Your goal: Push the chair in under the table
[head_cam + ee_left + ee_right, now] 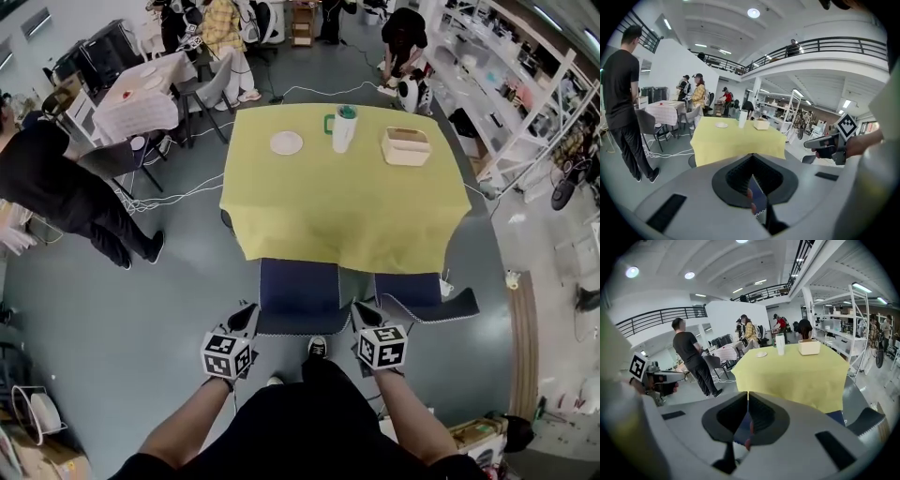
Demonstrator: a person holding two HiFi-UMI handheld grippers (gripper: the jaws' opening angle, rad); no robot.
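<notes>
The chair (298,285) has a blue seat and a grey back (302,325). The front of its seat sits under the hanging edge of the yellow tablecloth (347,202). My left gripper (246,320) is shut at the back's left corner, and my right gripper (365,315) is shut at its right corner. I cannot tell whether either touches it. In the left gripper view the jaws of the left gripper (751,155) meet with nothing between them, and blue chair fabric (758,199) shows below. The right gripper (747,393) looks the same in its own view.
A second blue chair (424,294) stands angled to the right. On the table are a white plate (286,142), a white jug (344,129) and a beige box (406,147). A person in black (66,192) stands left, near cables (178,192). Shelves (506,84) line the right.
</notes>
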